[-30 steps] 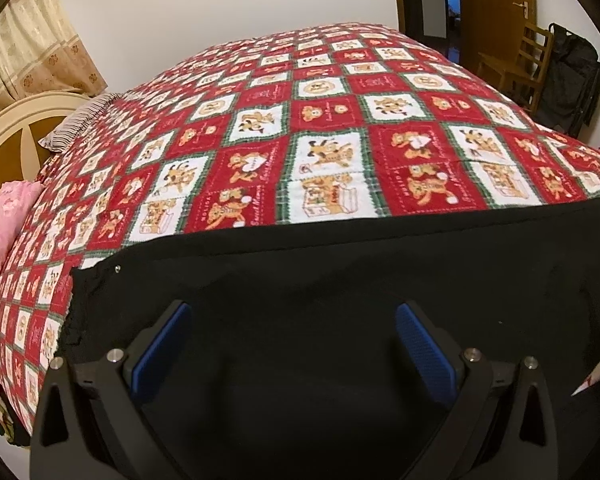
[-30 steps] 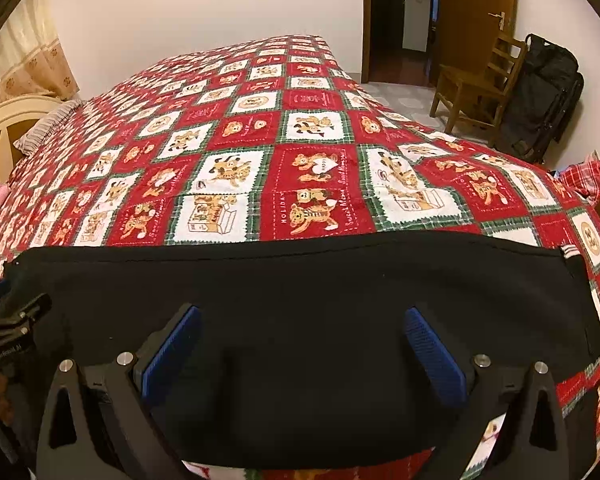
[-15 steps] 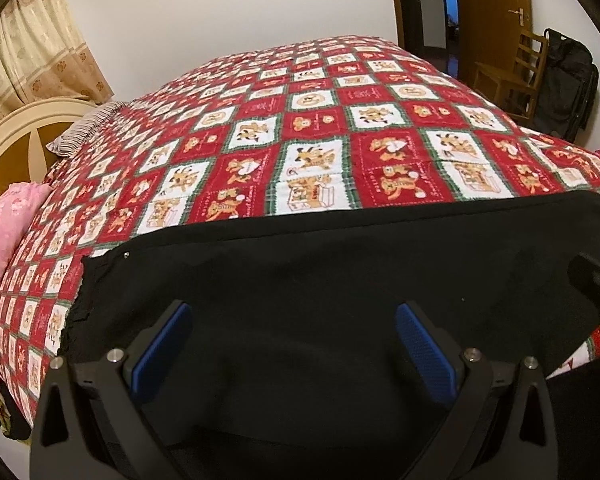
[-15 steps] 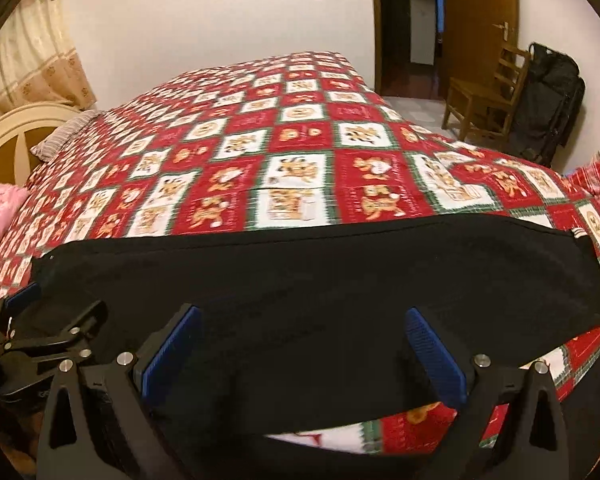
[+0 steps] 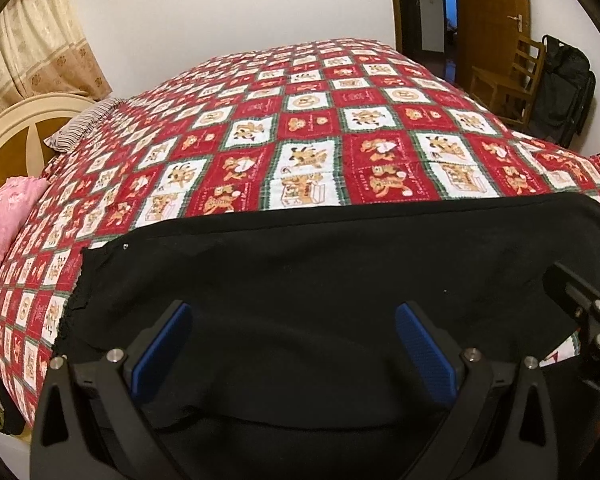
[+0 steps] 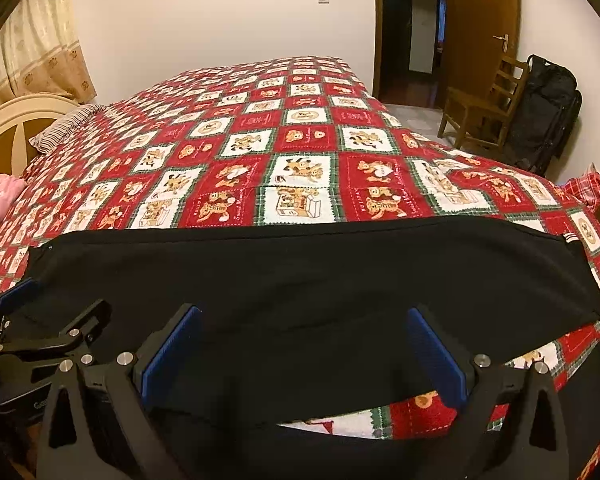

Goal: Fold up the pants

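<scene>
Black pants (image 5: 300, 276) lie flat across the near edge of the bed, also seen in the right wrist view (image 6: 320, 280). My left gripper (image 5: 294, 350) is open and empty, with its blue pads above the near part of the pants. My right gripper (image 6: 304, 354) is open and empty over the pants' near edge. The right gripper shows at the right edge of the left wrist view (image 5: 588, 300). The left gripper shows at the lower left of the right wrist view (image 6: 40, 336).
The bed has a red, white and green bear-print quilt (image 6: 300, 140). A cream headboard (image 5: 16, 128), a striped pillow (image 5: 84, 128) and a pink cloth (image 5: 4, 224) are at the left. A wooden chair (image 6: 480, 108), a black bag (image 6: 548, 112) and an open door stand at the right.
Both grippers have drawn back and risen a little, so more of the pants and quilt show. Each gripper has come further into the other's view. Both stay open.
</scene>
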The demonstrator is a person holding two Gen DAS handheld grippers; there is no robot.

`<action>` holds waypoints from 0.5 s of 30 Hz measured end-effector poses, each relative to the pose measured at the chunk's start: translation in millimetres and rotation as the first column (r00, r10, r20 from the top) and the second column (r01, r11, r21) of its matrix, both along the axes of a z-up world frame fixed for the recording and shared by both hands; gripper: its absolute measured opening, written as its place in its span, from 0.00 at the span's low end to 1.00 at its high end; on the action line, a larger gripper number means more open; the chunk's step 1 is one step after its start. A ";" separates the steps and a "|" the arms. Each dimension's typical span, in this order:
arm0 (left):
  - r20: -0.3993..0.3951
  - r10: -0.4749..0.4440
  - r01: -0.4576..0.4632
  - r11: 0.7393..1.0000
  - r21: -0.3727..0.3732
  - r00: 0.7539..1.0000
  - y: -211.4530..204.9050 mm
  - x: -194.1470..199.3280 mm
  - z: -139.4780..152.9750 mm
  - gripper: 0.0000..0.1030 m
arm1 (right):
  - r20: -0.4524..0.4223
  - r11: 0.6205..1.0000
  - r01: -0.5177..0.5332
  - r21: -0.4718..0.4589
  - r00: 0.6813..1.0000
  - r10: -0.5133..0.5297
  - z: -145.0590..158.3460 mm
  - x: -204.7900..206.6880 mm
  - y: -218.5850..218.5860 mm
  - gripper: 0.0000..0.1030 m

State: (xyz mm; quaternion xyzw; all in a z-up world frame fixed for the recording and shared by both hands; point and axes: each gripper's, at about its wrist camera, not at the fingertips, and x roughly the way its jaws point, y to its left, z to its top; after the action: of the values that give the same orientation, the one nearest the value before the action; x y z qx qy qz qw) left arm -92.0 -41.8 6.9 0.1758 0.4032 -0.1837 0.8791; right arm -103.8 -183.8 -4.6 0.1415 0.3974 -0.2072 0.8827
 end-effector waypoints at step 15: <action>-0.011 0.003 -0.003 1.000 -0.009 1.000 1.3 -0.9 0.3 1.00 | -0.004 1.000 0.003 0.005 1.000 -0.003 1.1 0.3 -1.6 0.99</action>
State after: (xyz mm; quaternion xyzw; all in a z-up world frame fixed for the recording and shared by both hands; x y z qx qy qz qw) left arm -92.9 -40.5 7.2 0.1704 0.4077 -0.1852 0.8778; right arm -103.5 -185.4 -3.5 0.1439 0.3994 -0.2077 0.8813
